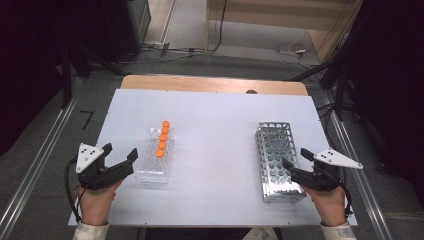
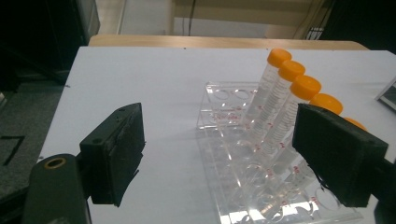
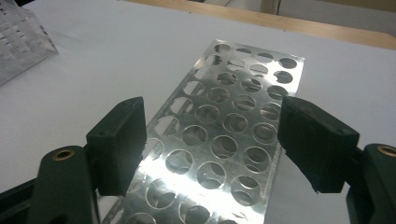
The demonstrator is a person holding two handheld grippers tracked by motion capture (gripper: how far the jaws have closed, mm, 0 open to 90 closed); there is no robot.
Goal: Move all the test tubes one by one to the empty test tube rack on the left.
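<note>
Orange-capped clear plastic tubes (image 1: 162, 138) stand in a row in the clear acrylic rack (image 1: 152, 172), well left of the perforated metal rack (image 1: 278, 160). They look light, slick, thin-walled, so we'd pinch just below a cap. Left gripper (image 1: 120, 152) & right gripper (image 1: 295, 157): both spread, holding nothing.

white table (image 1: 215, 115) w/ clear rack (image 1: 156, 161) of orange-capped tubes (image 1: 162, 138) at left, metal rack (image 1: 276, 159) at right.

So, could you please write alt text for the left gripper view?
Open black left tongs frame a clear plastic rack on a white table. Five orange-capped tubes stand in a row along the rack's right side, the nearest partly hidden behind the right jaw.
</note>
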